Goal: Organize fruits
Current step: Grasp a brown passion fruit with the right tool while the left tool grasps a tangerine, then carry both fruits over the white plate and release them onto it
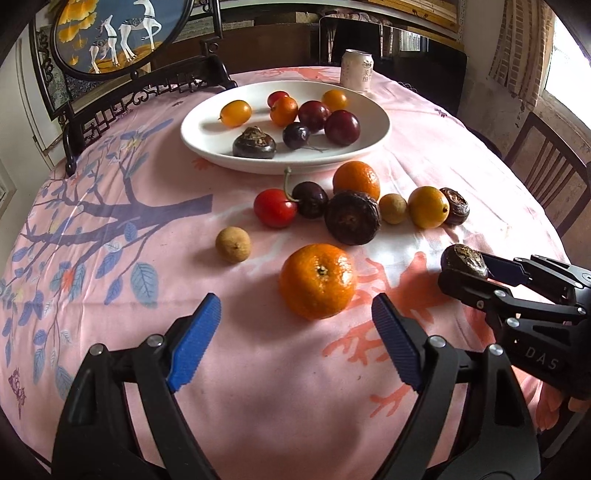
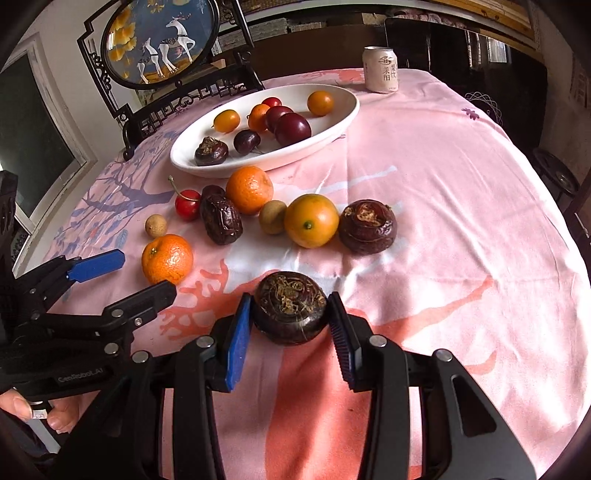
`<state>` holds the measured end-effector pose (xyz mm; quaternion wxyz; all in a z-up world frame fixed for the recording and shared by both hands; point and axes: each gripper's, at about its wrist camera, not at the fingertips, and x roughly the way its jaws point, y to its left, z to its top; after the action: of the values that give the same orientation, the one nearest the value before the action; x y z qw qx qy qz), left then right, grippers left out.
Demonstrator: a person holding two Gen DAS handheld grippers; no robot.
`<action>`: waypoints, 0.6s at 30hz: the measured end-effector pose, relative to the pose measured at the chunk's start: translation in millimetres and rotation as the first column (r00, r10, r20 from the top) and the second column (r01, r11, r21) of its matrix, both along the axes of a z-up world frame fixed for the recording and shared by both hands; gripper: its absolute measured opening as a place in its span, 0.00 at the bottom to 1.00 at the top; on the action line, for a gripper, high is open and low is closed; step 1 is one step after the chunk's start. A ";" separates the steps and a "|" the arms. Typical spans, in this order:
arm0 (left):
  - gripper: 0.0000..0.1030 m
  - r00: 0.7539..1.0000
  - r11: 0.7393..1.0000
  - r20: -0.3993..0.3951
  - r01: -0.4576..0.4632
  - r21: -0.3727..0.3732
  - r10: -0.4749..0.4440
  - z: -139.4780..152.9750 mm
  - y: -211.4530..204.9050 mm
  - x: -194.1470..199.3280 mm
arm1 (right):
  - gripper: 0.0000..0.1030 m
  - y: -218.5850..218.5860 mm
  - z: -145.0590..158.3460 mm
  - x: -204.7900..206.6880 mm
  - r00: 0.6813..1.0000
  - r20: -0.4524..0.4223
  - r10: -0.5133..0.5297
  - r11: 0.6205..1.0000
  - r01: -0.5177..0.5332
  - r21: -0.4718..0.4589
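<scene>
My right gripper (image 2: 290, 325) is shut on a dark brown water chestnut (image 2: 290, 306), held just above the pink tablecloth; it also shows in the left wrist view (image 1: 464, 260). My left gripper (image 1: 295, 314) is open and empty, its blue pads either side of a mandarin (image 1: 317, 280) just ahead; it also shows in the right wrist view (image 2: 140, 277). A white oval plate (image 1: 207, 125) at the back holds kumquats, plums, a cherry and a water chestnut. Loose fruit lies in front of it: a second mandarin (image 1: 356, 179), red cherry (image 1: 275, 207), water chestnuts, longans (image 1: 233, 244) and a kumquat (image 1: 428, 206).
A drink can (image 1: 356, 70) stands behind the plate. A dark carved stand with a round deer picture (image 1: 118, 33) sits at the back left of the table. Wooden chairs (image 1: 546, 173) stand at the right edge.
</scene>
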<state>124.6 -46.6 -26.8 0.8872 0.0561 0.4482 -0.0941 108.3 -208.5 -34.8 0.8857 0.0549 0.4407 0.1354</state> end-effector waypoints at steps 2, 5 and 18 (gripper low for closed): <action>0.75 1.000 1.000 -0.023 0.011 0.006 -0.011 -5.0 -6.9 5.3 | 0.40 -2.1 0.9 -2.2 1.000 0.005 0.008 1.000 -0.008 0.011; 0.62 0.998 1.000 -0.057 0.017 0.009 -0.017 -11.7 -13.8 14.3 | 0.40 -4.2 0.2 -4.2 1.000 0.004 0.013 1.000 -0.014 0.025; 0.45 0.998 0.998 -0.028 0.061 -0.010 -0.062 14.4 -5.8 16.7 | 0.40 1.6 20.0 -5.0 0.997 0.064 0.048 0.998 -0.050 0.043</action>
<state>141.3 -52.3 -12.4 0.8778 0.0646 0.4582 -0.1241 103.3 -206.9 -14.9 0.8942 0.0594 0.4105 0.1685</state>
